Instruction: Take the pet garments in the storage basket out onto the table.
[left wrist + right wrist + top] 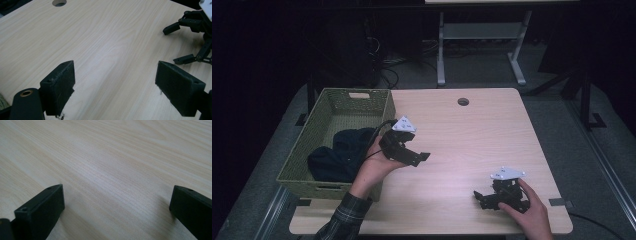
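Broadly, the table (472,130) is pale wood with a hole (463,101) near its far edge. Off its left side sits a green basket (384,107) holding dark cloth (339,155). Just beside the basket, the left gripper (419,159) hovers, jaws wide apart and empty. Well apart, near the front right, the right gripper (479,197) rests low, jaws likewise spread.

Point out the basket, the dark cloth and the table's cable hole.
basket (297,162): high view, left woven wall.
dark cloth (346,146): high view, middle of the heap.
cable hole (463,101): high view, its centre.
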`<action>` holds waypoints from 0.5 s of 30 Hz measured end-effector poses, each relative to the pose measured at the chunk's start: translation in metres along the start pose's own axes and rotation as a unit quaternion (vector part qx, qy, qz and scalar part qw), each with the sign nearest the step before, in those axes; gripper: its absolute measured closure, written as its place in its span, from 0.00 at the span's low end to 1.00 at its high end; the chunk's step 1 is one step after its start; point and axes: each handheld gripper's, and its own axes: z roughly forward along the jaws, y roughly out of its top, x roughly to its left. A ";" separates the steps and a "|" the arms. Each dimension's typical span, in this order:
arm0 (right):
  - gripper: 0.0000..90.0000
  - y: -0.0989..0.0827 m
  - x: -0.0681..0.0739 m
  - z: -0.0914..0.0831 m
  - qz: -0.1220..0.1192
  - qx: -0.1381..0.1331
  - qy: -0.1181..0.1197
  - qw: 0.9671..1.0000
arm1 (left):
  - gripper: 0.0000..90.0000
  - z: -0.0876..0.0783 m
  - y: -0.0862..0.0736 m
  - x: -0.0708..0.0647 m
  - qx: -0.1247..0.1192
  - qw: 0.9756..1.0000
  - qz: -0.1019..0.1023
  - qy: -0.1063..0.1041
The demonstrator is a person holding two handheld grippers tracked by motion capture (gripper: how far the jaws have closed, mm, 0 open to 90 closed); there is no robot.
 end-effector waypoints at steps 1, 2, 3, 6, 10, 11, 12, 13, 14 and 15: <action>0.00 0.000 0.000 0.000 0.000 0.000 0.000 1.000 | 0.17 -0.003 -0.001 0.002 -0.001 1.000 -0.002 0.000; 0.00 0.000 0.000 0.000 0.000 0.000 0.000 1.000 | 0.17 -0.003 -0.001 0.002 -0.001 1.000 -0.002 0.000; 0.00 0.000 0.000 0.000 0.000 0.001 0.000 1.000 | 0.17 -0.005 -0.001 0.004 -0.001 1.000 -0.003 0.002; 0.00 0.000 0.000 0.000 0.000 0.001 0.000 1.000 | 0.17 -0.010 -0.003 0.009 -0.004 1.000 -0.009 0.004; 0.00 0.000 0.000 0.000 0.000 0.000 0.000 1.000 | 0.18 -0.019 -0.006 0.016 -0.013 1.000 -0.016 0.014; 0.00 0.000 0.000 0.000 0.000 0.001 0.000 1.000 | 0.17 -0.021 -0.007 0.018 -0.016 1.000 -0.019 0.017; 0.00 0.000 0.000 0.000 0.000 0.001 0.000 1.000 | 0.17 -0.024 -0.008 0.020 -0.017 0.999 -0.021 0.018; 0.00 0.000 0.000 0.000 0.000 0.001 0.000 1.000 | 0.18 -0.026 -0.008 0.021 -0.019 0.999 -0.022 0.019; 0.00 0.000 0.000 0.000 0.000 0.001 0.000 1.000 | 0.17 -0.028 -0.009 0.023 -0.019 0.999 -0.024 0.021; 0.00 0.000 0.000 0.000 -0.001 0.000 0.000 1.000 | 0.18 -0.030 -0.010 0.025 -0.020 0.999 -0.025 0.023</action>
